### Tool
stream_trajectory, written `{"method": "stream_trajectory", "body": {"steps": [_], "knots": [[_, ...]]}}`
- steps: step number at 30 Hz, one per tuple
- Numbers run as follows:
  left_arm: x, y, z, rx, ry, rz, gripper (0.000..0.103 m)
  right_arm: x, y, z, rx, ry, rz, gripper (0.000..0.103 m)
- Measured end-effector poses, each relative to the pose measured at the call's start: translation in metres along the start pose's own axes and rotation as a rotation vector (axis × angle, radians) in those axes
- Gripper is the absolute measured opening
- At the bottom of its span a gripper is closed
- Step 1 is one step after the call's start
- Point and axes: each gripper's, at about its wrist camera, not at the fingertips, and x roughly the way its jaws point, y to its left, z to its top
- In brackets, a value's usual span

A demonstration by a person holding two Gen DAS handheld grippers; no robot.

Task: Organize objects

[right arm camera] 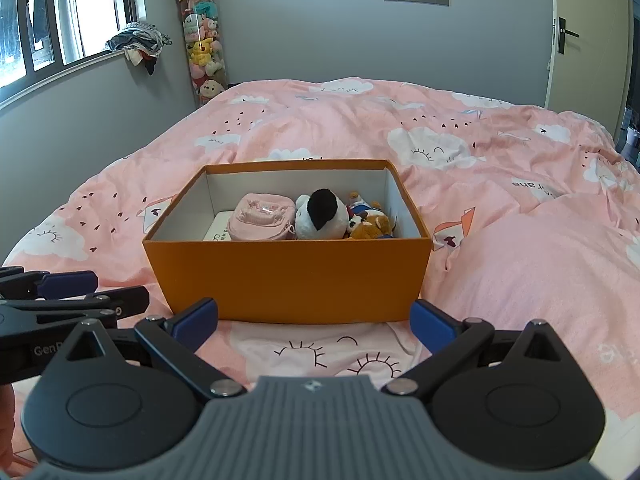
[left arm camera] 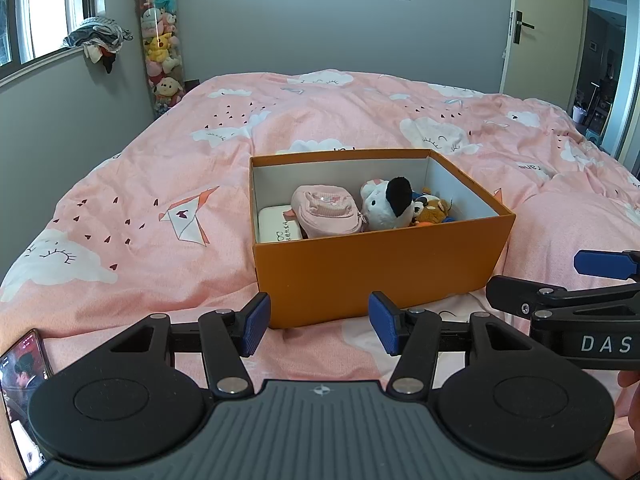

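Note:
An open orange box (left arm camera: 372,268) (right arm camera: 288,276) stands on the pink bed. Inside lie a white case (left arm camera: 278,228), a pink pouch (left arm camera: 326,210) (right arm camera: 262,218), a white and black plush (left arm camera: 390,202) (right arm camera: 322,218) and a small brown plush (left arm camera: 432,210) (right arm camera: 372,226). My left gripper (left arm camera: 320,326) is open and empty, just in front of the box's near wall. My right gripper (right arm camera: 314,322) is open wider and empty, also in front of the box. Each gripper shows at the edge of the other's view (left arm camera: 600,280) (right arm camera: 68,292).
The pink duvet (left arm camera: 160,168) (right arm camera: 520,240) is rumpled, with a raised fold right of the box. A phone (left arm camera: 20,380) lies at the near left. A tall tube of plush toys (left arm camera: 162,52) (right arm camera: 204,48) stands in the far corner. A door (right arm camera: 584,36) is at the right.

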Motion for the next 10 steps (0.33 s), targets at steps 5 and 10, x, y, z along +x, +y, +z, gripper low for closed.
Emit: {"method": "stream_trajectory", "body": {"steps": [5,10], "knots": [[-0.0009,-0.0005,0.0018,0.005,-0.004,-0.003,0.064,0.0,0.0003,-0.0002,0.0,0.0,0.0,0.102],[-0.0009,-0.0007,0.0017,0.005,-0.003,-0.002,0.064,0.0008,0.0005,-0.0015,-0.002,0.004,0.001,0.102]]}}
